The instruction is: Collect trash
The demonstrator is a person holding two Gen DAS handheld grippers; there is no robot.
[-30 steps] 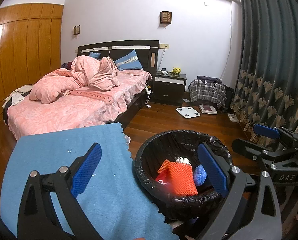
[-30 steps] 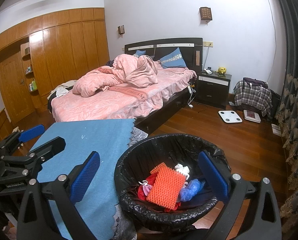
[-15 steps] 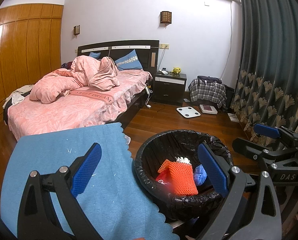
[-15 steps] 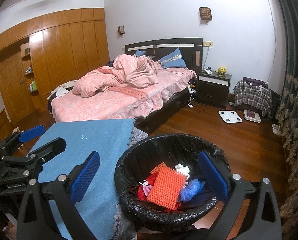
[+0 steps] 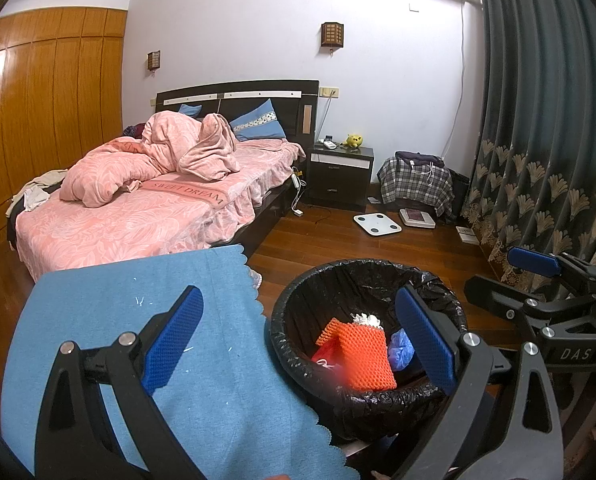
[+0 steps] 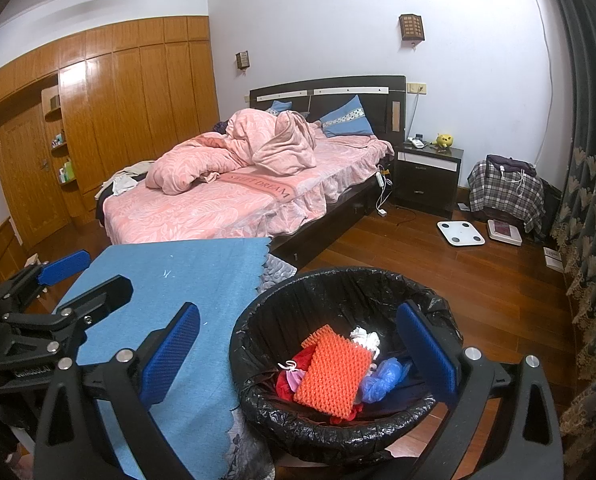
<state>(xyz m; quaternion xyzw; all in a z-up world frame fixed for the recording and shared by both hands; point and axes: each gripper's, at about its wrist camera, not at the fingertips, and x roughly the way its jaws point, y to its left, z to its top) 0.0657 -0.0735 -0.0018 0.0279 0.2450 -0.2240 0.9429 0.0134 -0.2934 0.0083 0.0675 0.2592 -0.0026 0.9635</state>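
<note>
Both grippers hang wide apart and hold nothing. The left gripper [image 5: 298, 340] fills the lower part of its own view, one blue pad over the cloth and the other over the bin; in the right wrist view it shows at the left edge [image 6: 64, 276], also spread and empty. The right gripper [image 6: 298, 344] straddles the bin in the lower middle of its view and appears at the right edge of the left wrist view [image 5: 509, 276].

The bin [image 6: 254, 320], lined with a black bag, sits at lower centre, just beside the blue cloth [image 6: 186, 280] that covers the bench at lower left. Inside lie an orange knobbly pad [image 6: 331, 376], something red under it [image 6: 286, 384], a crumpled blue wrap [image 6: 377, 380] and a white wad [image 6: 363, 338]. The cloth looks bare apart from a few pale flecks; no loose rubbish shows on it, so the collecting looks close to done, though the near edge of the bench is hidden behind the grippers.

If anything is left, it is likely out of view or on the floor. The sensible move is to sweep the cameras over the bench edge and the floor by the bin before reaching. Any further piece should be pinched near its middle, carried well over the rim and let go low inside, so the light bag lip is not dragged inward or the bin tipped.
</note>
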